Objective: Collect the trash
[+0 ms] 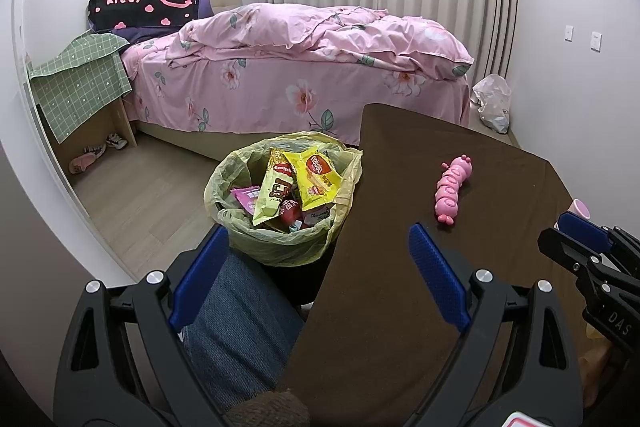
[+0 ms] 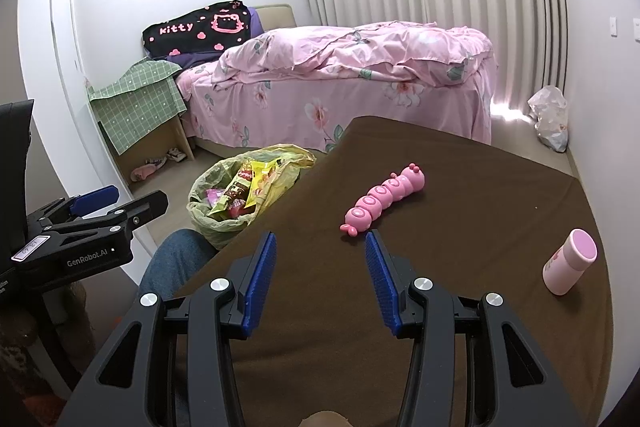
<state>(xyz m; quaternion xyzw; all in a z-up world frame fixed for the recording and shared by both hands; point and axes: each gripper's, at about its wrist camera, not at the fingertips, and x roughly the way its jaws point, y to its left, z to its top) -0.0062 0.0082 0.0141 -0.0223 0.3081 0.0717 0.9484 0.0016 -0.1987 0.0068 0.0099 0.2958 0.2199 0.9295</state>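
Scanning the desk (image 2: 460, 187) for leftover trash beside a full bin (image 1: 280, 227)

Wrappers (image 1: 312, 179) already fill the bin; leave the pink toy (image 2: 384, 199) and bottle (image 2: 568, 263). Both the left hand-held gripper (image 1: 316, 267) and right hand-held gripper (image 2: 320, 267) hover open and empty, touching nothing.

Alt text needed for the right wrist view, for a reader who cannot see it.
The open right gripper hovers empty over a brown-clothed table, where a pink caterpillar toy and a pink cylindrical bottle lie. A bag-lined bin full of snack wrappers stands on the floor to the left, before a pink floral bed.
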